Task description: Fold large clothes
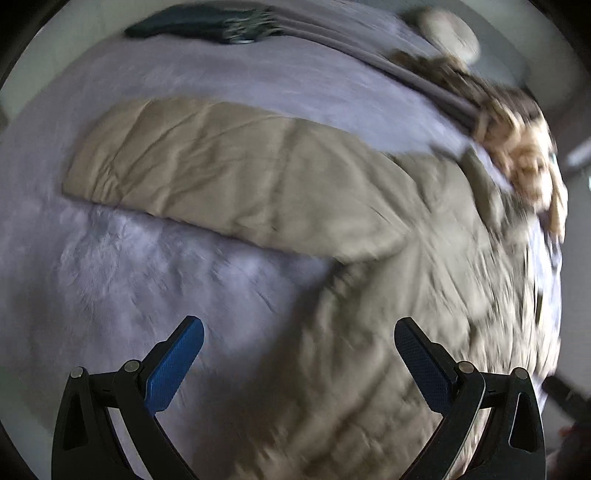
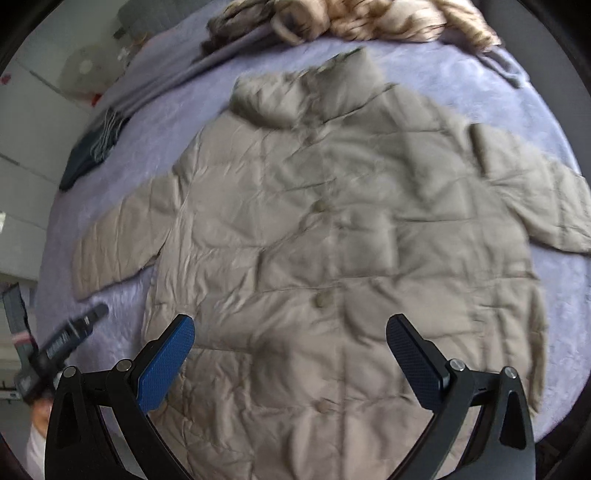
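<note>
A beige quilted puffer coat lies flat, buttoned front up, on a lilac fuzzy blanket, with both sleeves spread outward. In the left wrist view its sleeve stretches left across the blanket and the coat body fills the right. My left gripper hovers open above the coat's edge, holding nothing. My right gripper hovers open above the lower front of the coat, near a button, also holding nothing. The other gripper's tool shows at the lower left of the right wrist view.
A fur-trimmed garment lies bunched at the far edge of the bed. A dark fringed scarf lies at the far left; it appears as a dark scarf in the left wrist view too. A grey folded cloth runs beside it.
</note>
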Tool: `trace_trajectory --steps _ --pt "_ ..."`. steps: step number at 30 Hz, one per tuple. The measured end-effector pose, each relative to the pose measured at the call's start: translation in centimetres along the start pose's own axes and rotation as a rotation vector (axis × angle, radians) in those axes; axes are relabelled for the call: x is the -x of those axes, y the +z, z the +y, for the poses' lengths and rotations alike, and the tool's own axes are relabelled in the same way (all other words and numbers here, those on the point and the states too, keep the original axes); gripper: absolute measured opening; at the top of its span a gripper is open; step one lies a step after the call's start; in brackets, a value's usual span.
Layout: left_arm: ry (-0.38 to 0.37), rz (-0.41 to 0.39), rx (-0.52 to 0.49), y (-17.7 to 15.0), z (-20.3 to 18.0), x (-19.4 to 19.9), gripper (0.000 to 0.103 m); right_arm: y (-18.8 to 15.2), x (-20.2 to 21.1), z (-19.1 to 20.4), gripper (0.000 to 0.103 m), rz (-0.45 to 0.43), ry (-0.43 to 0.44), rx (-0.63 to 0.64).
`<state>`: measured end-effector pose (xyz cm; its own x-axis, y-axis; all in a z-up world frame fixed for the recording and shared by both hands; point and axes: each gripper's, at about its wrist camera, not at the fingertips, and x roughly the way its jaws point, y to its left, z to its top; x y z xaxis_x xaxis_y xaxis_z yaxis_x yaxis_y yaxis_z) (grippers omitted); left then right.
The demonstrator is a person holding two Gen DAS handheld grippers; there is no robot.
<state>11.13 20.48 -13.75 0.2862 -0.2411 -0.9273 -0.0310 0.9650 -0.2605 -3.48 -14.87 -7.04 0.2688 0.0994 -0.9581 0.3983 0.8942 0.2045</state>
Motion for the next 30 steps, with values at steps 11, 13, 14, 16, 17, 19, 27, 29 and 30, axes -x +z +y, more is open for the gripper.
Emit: trace_trajectory --steps 11,13,14,16,17,19,27,29,30 --pt "-0.149 -0.046 0.279 7.8 11.3 -8.4 0.103 0.4 -8.0 5.9 0.103 0.035 0.064 0.046" --pt "-0.159 -0.088 0.313 9.6 12.5 -8.5 0.103 0.9 -8.8 6.6 0.103 0.033 0.072 0.047" --pt "-0.158 -0.102 0.321 10.2 12.7 -8.5 0.103 1.2 -9.2 7.0 0.103 0.027 0.085 0.049" --pt "-0.132 -0.139 0.341 11.6 13.2 -8.6 0.096 1.8 -9.7 7.6 0.103 0.010 0.099 0.056" --pt "-0.101 -0.157 0.345 12.2 13.5 -8.7 0.072 2.2 -10.0 8.2 0.103 -0.006 0.113 0.065" --pt "-0.135 -0.149 0.368 13.0 13.9 -9.3 0.034 3.0 -10.5 9.1 0.103 -0.026 0.134 0.076" --pt "-0.153 -0.284 0.133 13.4 10.8 -3.2 0.015 6.4 -13.9 11.6 0.012 -0.036 0.268 -0.007" --pt "-0.169 -0.324 0.057 13.6 9.1 -1.2 0.015 6.9 -15.2 12.0 0.007 -0.017 0.307 -0.030" --pt "-0.180 -0.340 0.028 13.4 9.0 -0.3 0.015 7.2 -15.7 12.4 0.007 -0.016 0.329 -0.032"
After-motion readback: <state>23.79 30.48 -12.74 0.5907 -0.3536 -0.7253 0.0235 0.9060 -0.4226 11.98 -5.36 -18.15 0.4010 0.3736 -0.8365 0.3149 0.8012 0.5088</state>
